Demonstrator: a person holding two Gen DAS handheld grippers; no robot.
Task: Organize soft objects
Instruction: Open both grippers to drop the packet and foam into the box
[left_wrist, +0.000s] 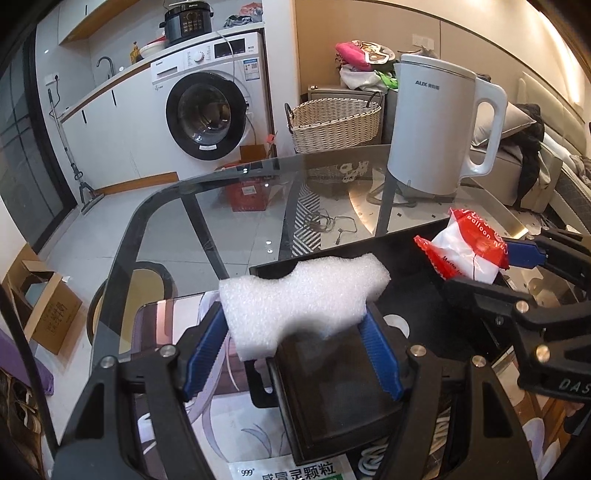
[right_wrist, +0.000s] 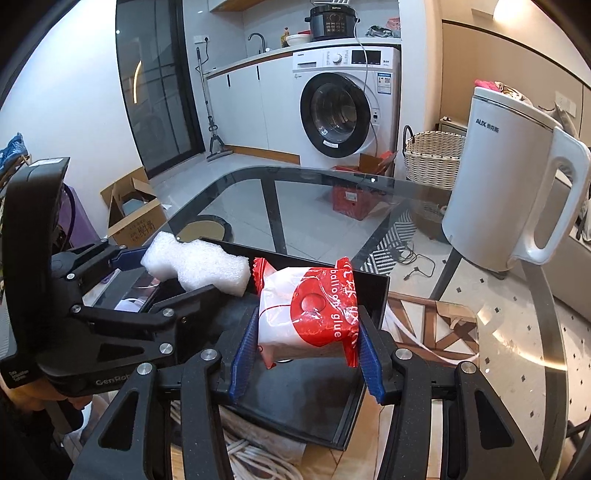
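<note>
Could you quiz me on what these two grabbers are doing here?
1. True or false: the left gripper holds the white foam.
2. What does the right gripper hold? A) kettle B) red-and-white packet C) cable
3. What black thing lies under both items?

Key: 1 true. 2 B, the packet. 3 the tray on the glass table; the kettle stands untouched.

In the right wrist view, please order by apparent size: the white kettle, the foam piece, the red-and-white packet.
1. white kettle, clearly largest, although farthest away.
2 and 3. red-and-white packet and foam piece look about alike; the packet is nearer the camera, so I leave them unranked.
</note>
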